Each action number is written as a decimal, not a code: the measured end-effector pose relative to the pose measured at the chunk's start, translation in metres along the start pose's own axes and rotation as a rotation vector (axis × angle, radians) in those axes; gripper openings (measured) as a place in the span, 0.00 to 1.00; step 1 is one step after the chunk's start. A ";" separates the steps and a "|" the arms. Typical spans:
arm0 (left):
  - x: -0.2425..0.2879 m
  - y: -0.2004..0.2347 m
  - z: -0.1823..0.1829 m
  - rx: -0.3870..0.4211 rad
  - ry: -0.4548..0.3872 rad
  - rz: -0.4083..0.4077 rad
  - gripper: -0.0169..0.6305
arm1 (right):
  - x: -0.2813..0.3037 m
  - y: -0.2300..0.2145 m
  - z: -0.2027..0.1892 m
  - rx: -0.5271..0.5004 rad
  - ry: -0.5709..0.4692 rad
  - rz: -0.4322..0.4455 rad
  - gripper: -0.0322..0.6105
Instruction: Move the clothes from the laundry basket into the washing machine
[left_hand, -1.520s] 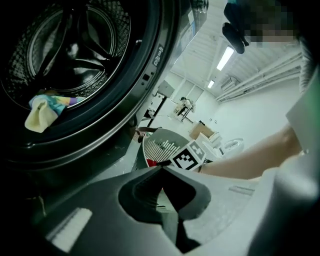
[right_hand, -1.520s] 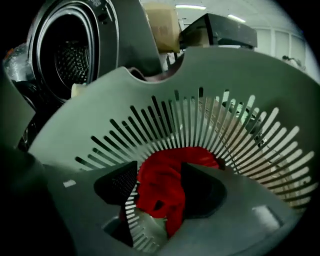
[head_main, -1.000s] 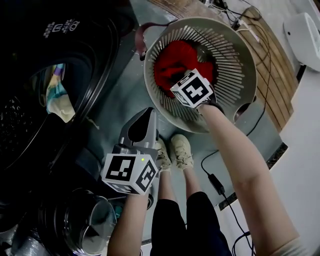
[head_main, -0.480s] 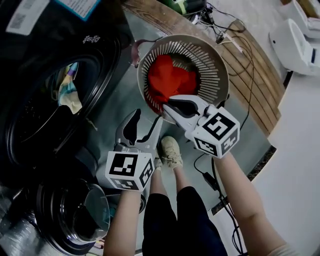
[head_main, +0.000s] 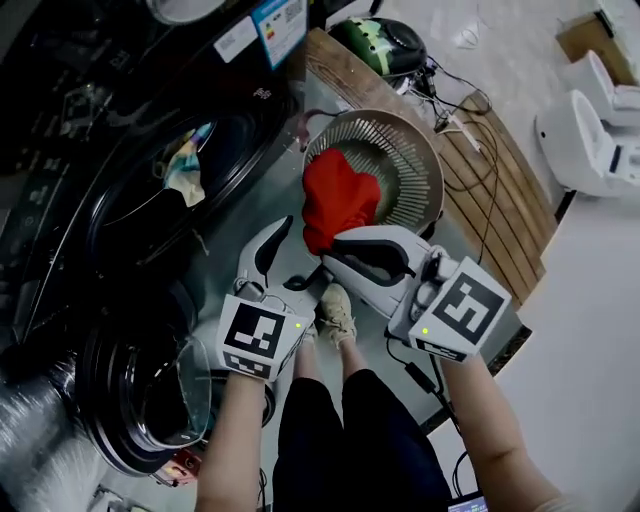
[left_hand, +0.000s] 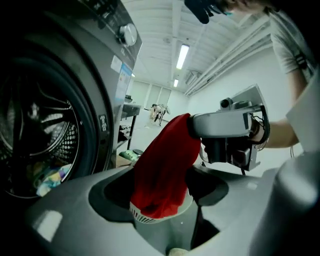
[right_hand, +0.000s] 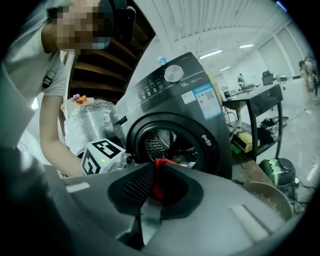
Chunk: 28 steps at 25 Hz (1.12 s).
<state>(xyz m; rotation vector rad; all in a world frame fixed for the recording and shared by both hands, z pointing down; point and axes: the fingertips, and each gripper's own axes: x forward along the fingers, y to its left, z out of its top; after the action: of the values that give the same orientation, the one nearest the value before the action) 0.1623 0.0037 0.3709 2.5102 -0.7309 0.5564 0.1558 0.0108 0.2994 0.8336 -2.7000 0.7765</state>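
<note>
Up comes the red cloth garment (head_main: 335, 205), out of the round beige slatted laundry basket (head_main: 425, 175) where it lay a second ago! The right gripper (head_main: 328, 252) is clenched on its top edge, and it dangles above the basket, beside the dark front-loading washing machine (head_main: 150, 180). The left gripper (head_main: 285, 255) has risen too, jaws spread, grasping nothing.

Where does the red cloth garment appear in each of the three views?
Head view: red cloth garment at centre, hanging from the right gripper.
Left gripper view: garment at centre.
Right gripper view: low centre, a red strip between its jaws.
Shared landmark: dark washing machine's round opening.
</note>
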 end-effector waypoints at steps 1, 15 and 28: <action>-0.008 0.002 0.012 0.016 -0.036 0.010 0.50 | 0.001 0.010 0.010 -0.004 -0.014 0.030 0.13; -0.076 0.050 0.023 -0.104 -0.160 0.235 0.10 | 0.052 0.040 0.025 -0.104 -0.004 0.059 0.35; -0.146 0.098 0.024 -0.181 -0.266 0.372 0.10 | 0.121 -0.025 -0.101 -0.312 0.400 -0.250 0.95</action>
<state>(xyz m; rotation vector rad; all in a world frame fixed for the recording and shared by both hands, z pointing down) -0.0019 -0.0249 0.3106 2.3134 -1.3038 0.2606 0.0754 -0.0079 0.4365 0.8157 -2.2311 0.3993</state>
